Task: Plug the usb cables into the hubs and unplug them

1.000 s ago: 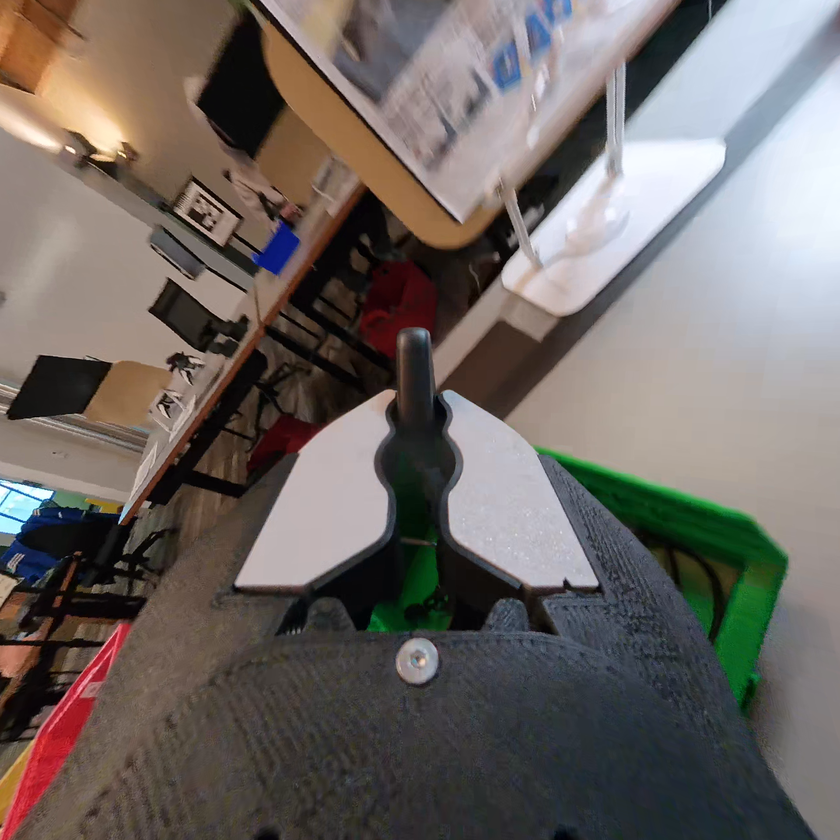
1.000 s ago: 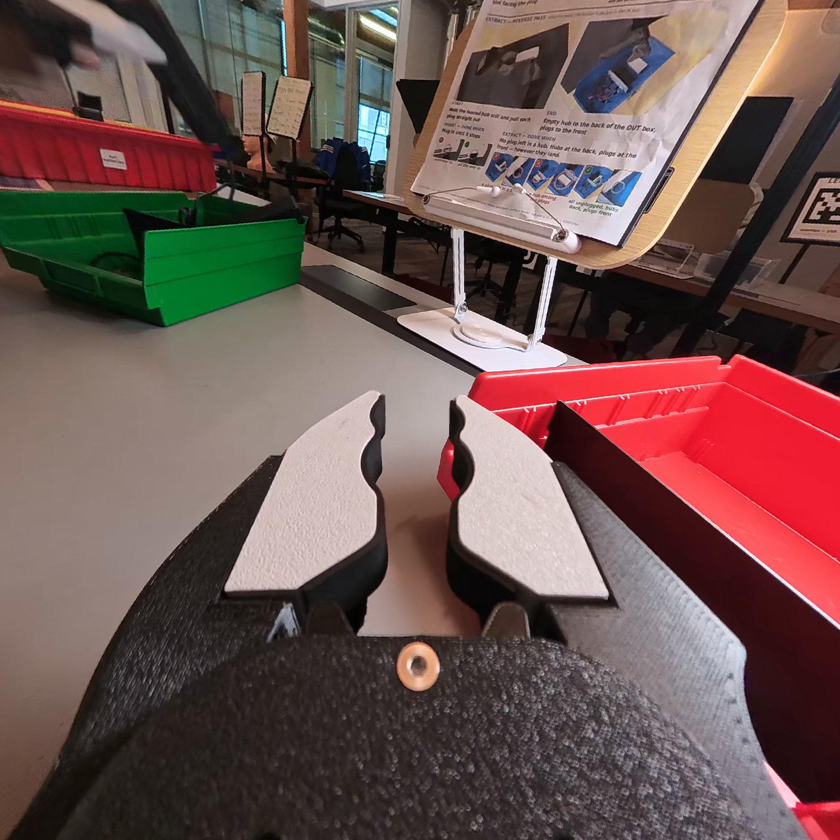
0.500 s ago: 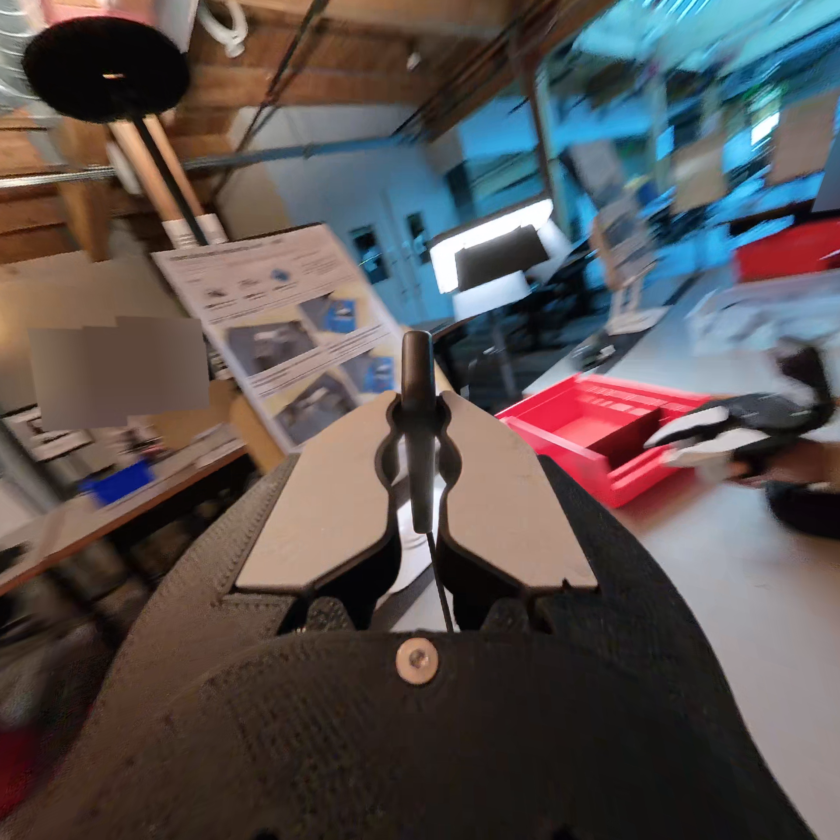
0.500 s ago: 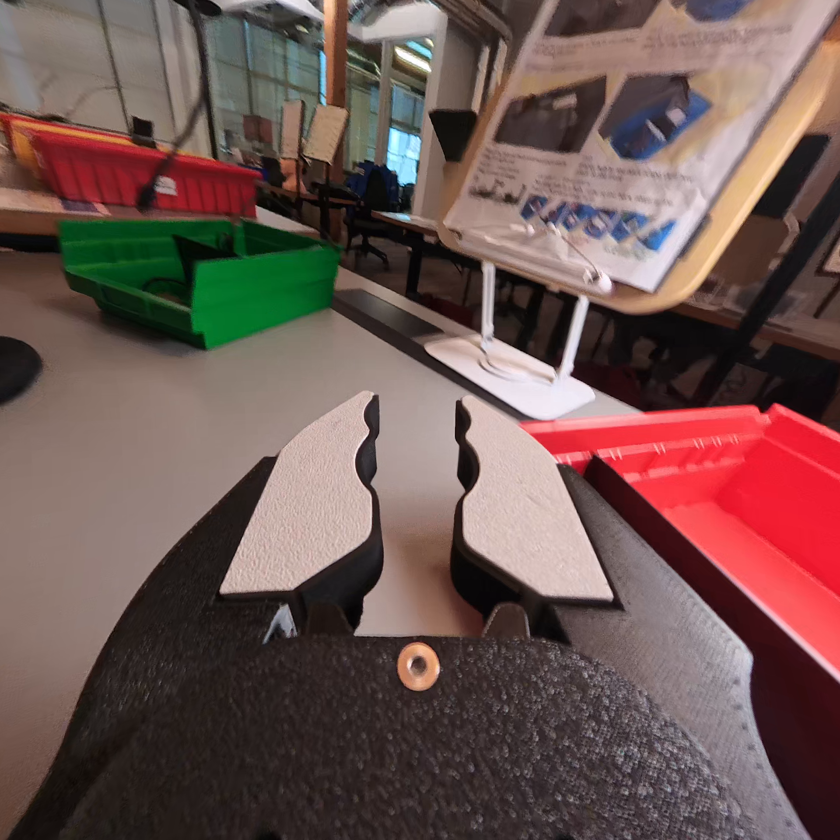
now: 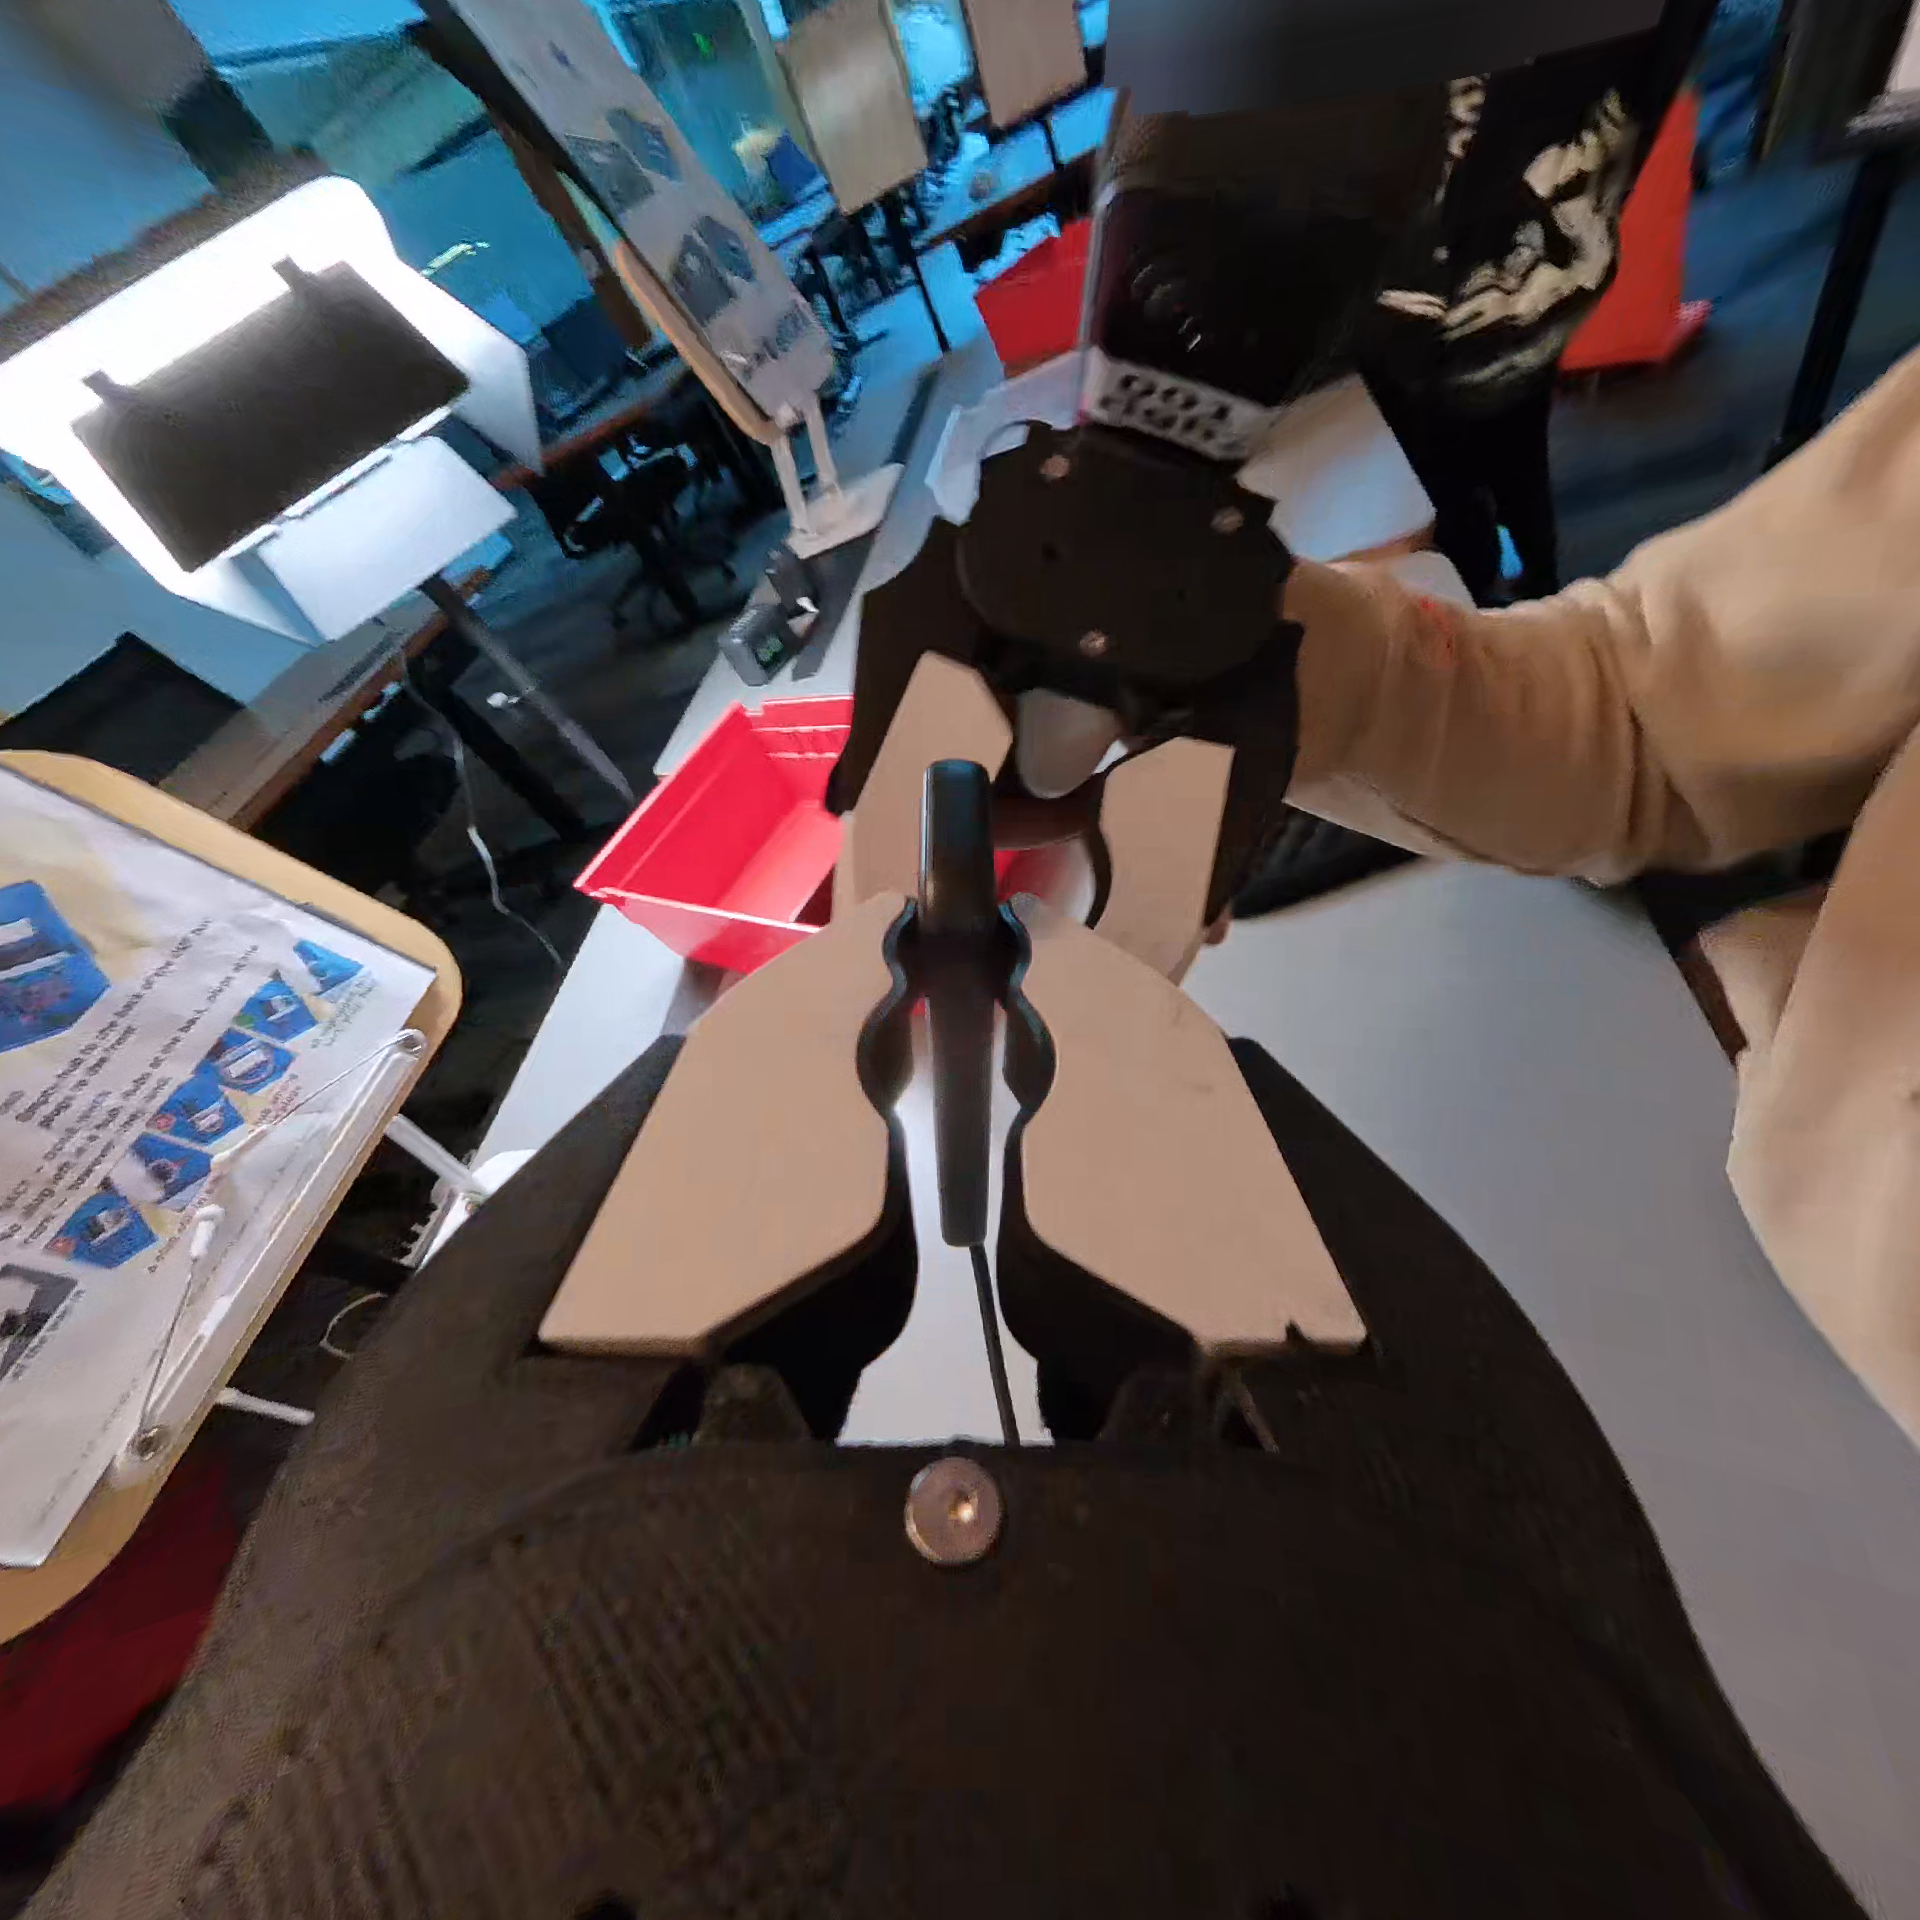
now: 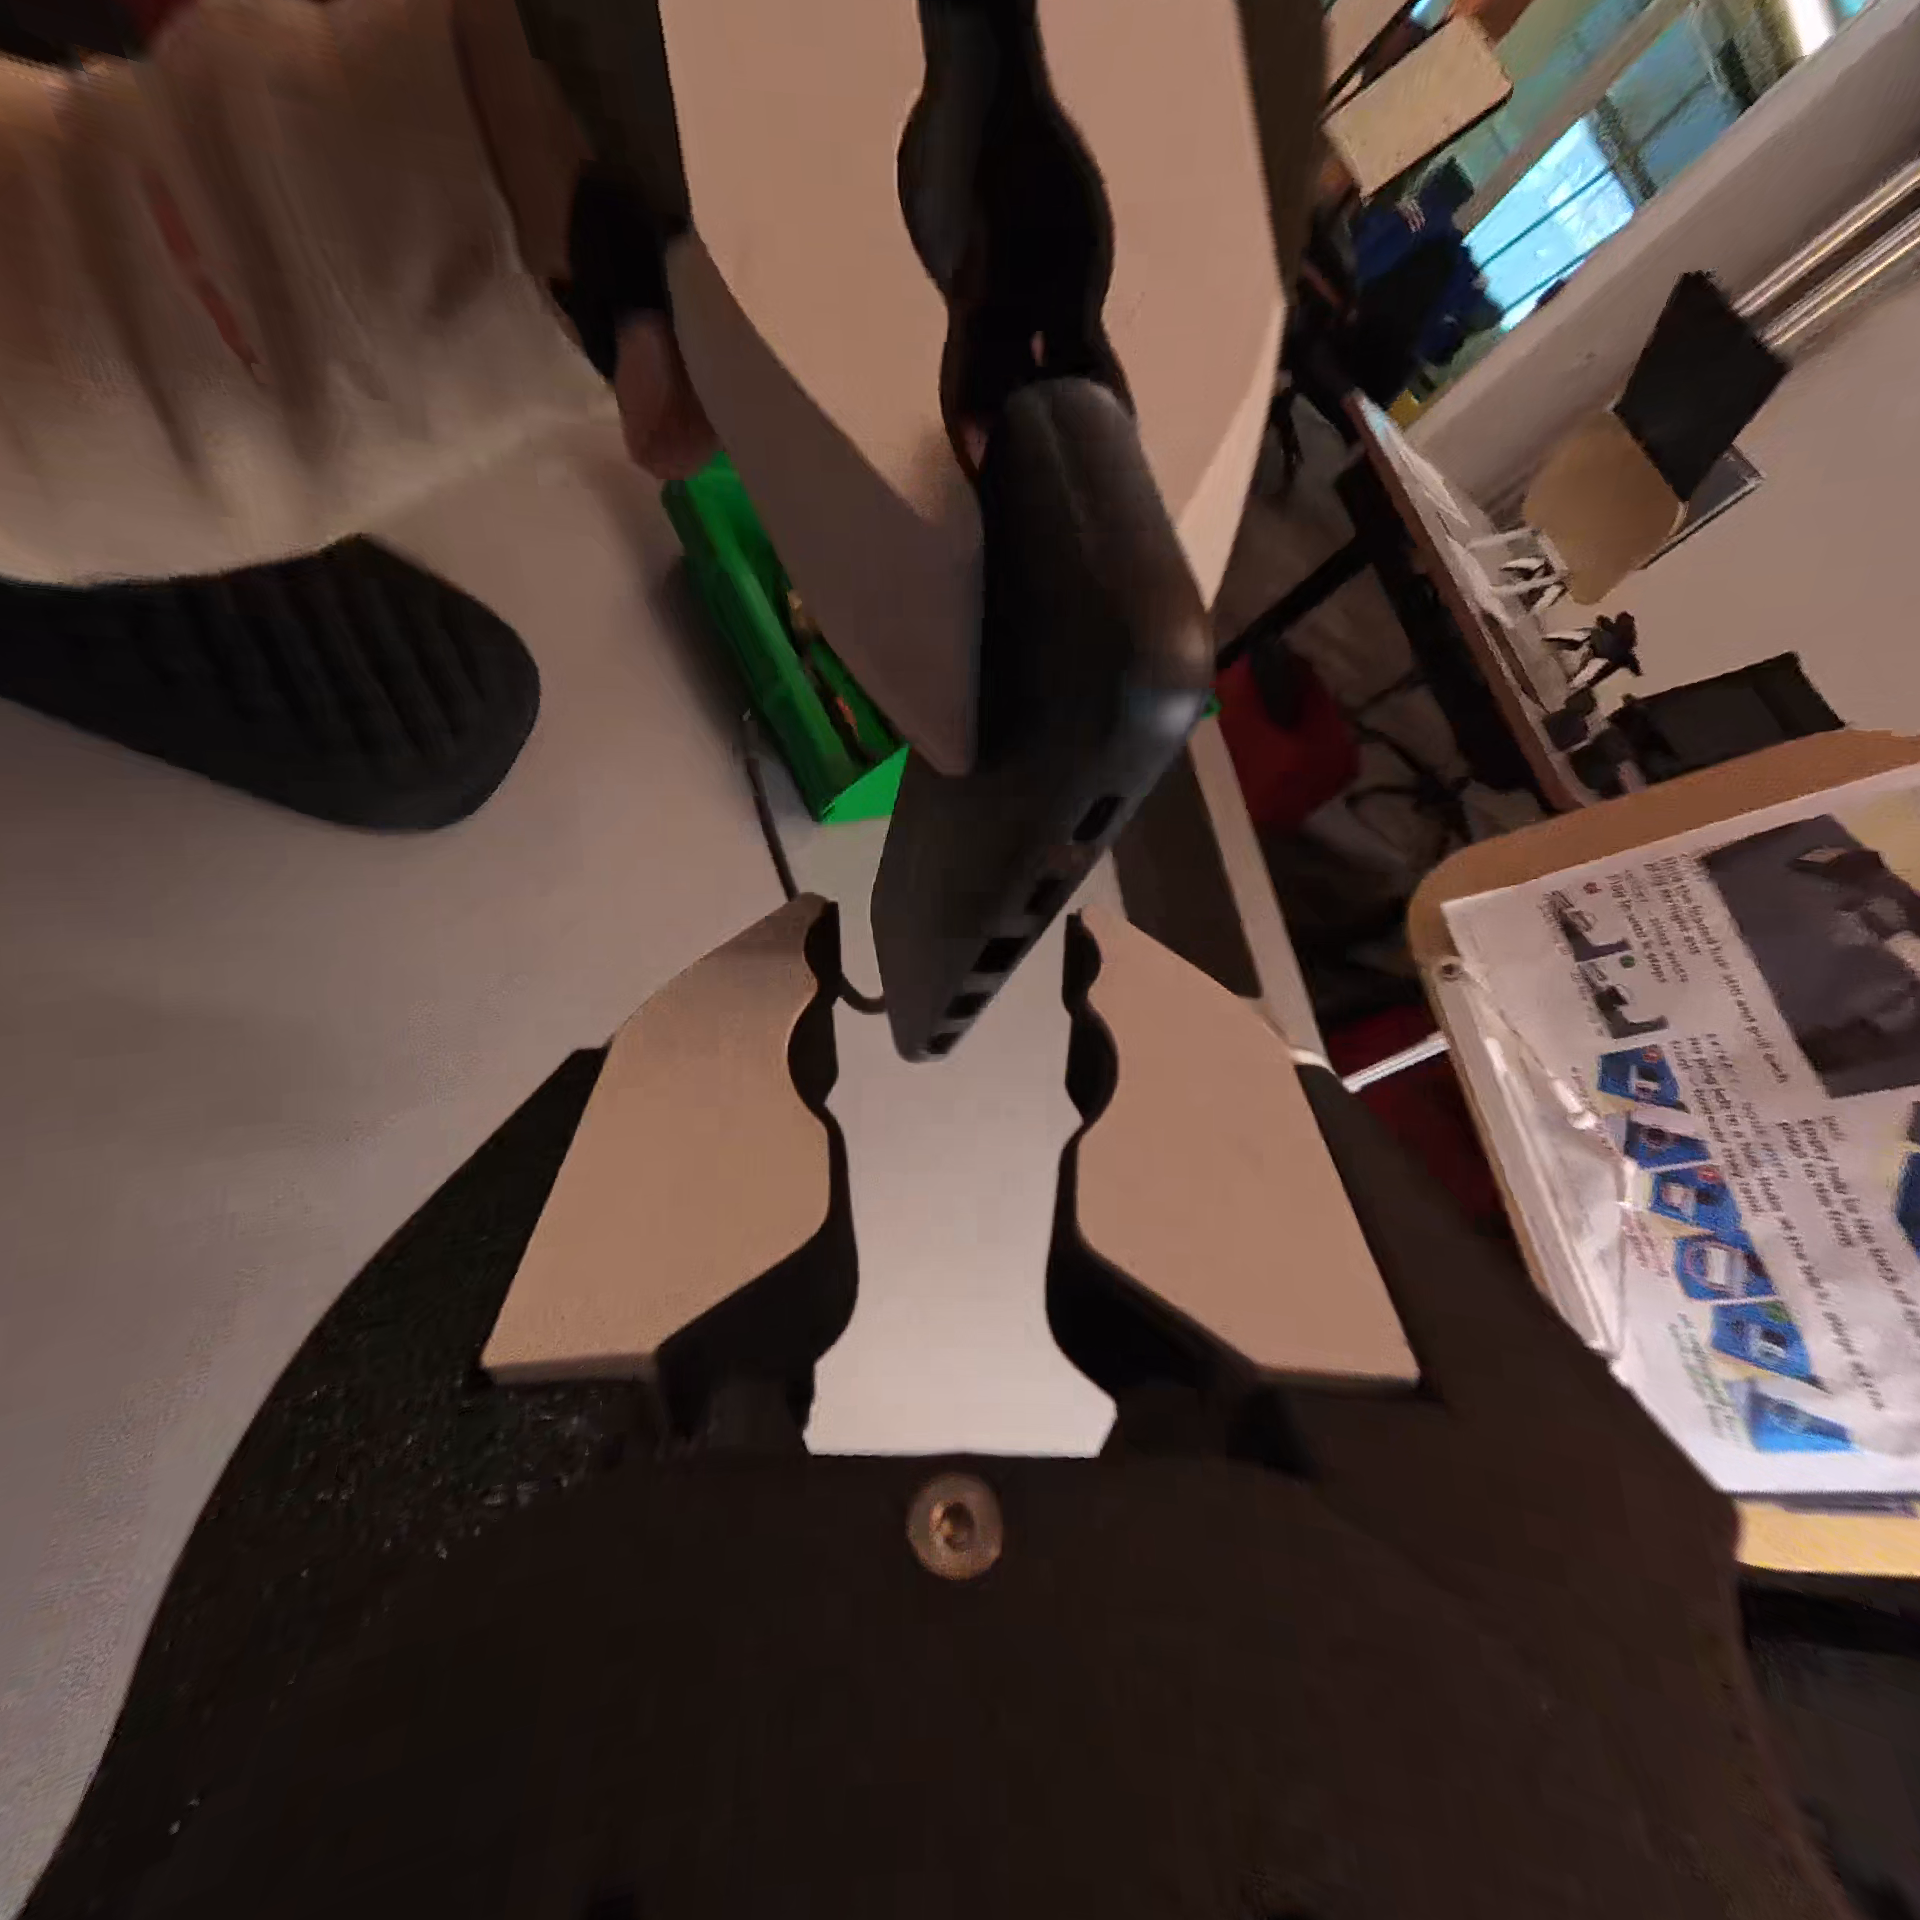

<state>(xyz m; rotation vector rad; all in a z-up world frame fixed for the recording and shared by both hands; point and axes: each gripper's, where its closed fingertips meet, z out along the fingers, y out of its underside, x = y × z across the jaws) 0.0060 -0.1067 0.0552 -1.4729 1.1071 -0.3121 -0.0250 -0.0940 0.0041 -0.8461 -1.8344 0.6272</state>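
My left gripper point(image 5: 961, 914) is shut on a black USB hub point(image 5: 958, 1039), held edge-on above the grey table point(image 5: 1455, 1143), with its thin cable point(image 5: 987, 1330) trailing back. My right gripper point(image 5: 1039, 831) faces it, open, held by a hand in a beige sleeve. In the right wrist view the hub point(image 6: 1039, 727) hangs from the left gripper point(image 6: 1070, 623) at the top, its row of ports showing. Its lower end sits at the tips of my open right gripper point(image 6: 945, 935), not clamped. No USB plug is in view.
A red bin point(image 5: 727, 862) stands behind the right gripper. A green bin point(image 6: 769, 623) lies behind the hub. An instruction board on a stand point(image 6: 1714, 1091) is at the table's edge, also in the left wrist view point(image 5: 156, 1091). A dark ribbed object point(image 6: 260, 675) rests at left.
My left gripper has swung away from the green bin with the hub and now faces the right gripper. The right gripper has turned toward it, opened wider, and reached the hub's end.
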